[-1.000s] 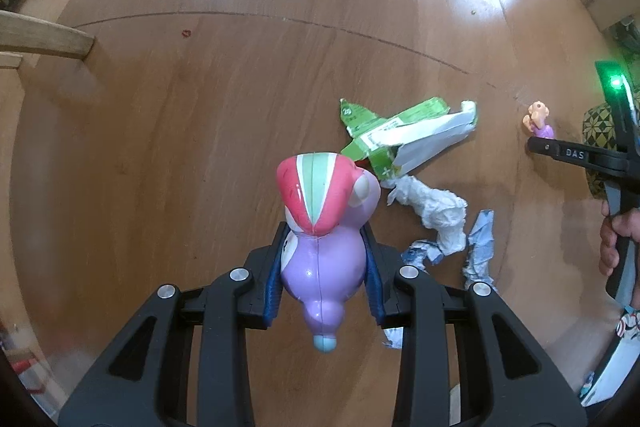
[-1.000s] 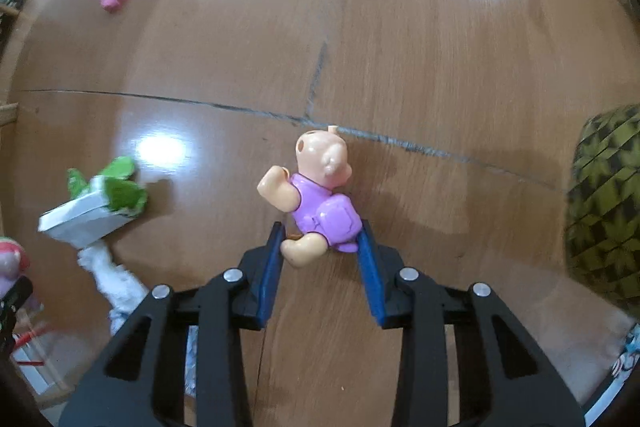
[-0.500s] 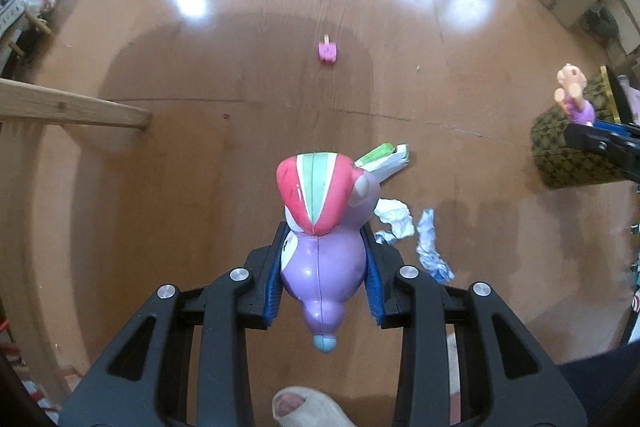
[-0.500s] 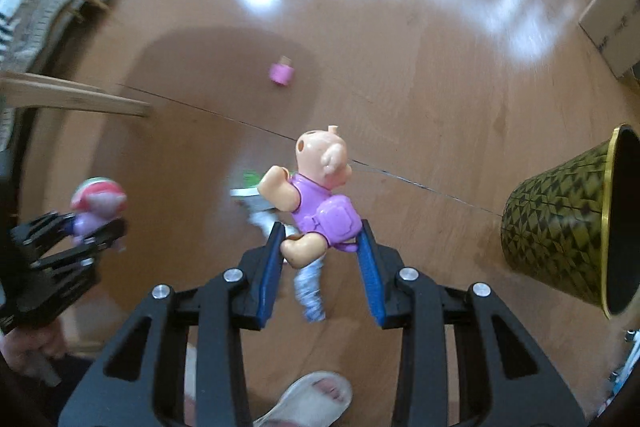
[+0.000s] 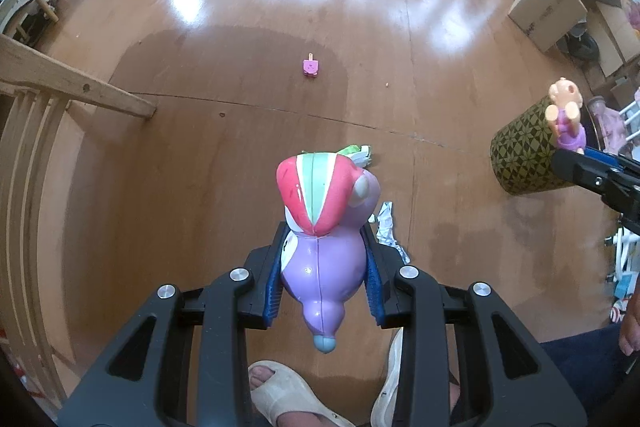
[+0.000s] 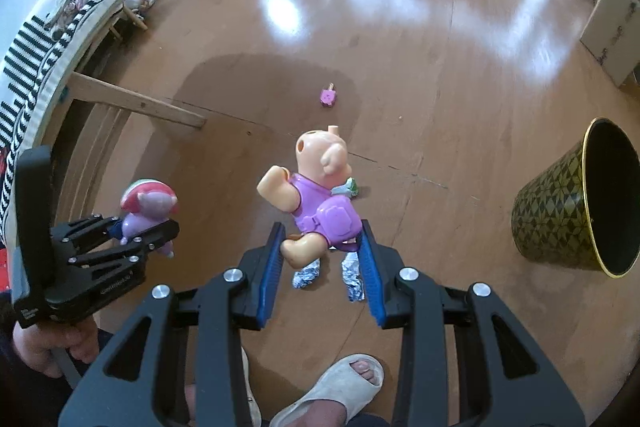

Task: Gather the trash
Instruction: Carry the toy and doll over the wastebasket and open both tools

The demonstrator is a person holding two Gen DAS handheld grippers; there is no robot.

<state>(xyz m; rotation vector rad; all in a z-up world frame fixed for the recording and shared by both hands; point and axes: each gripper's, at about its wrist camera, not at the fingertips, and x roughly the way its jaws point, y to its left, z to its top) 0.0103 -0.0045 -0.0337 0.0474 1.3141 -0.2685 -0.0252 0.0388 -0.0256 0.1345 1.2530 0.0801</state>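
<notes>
Crumpled silver foil scraps (image 6: 306, 274) are seen lying on the glossy brown wooden floor (image 6: 400, 27), directly beneath the right gripper (image 6: 322, 239); a green-and-white flattened carton (image 5: 358, 153) lies on the floor just beyond them. A purple plastic animal figure with a red, white and green striped cap (image 5: 324, 227) is clamped between the blue pads of the left gripper (image 5: 324, 267). A peach-coloured plastic doll in a purple outfit (image 6: 316, 195) is clamped at its lower body between the pads of the right gripper. Both grippers are held above the floor, the left one beside the right one. A dark bin with a gold geometric pattern and gold rim (image 6: 576, 203) stands upright on the floor to the right, well apart from the scraps. A small pink block-shaped toy (image 6: 327, 97) lies farther out on the floor. A pale wooden rail (image 5: 76, 83) is noted at the left. Cream open-toed slippers (image 6: 344, 383) are visible at the lower edge.
</notes>
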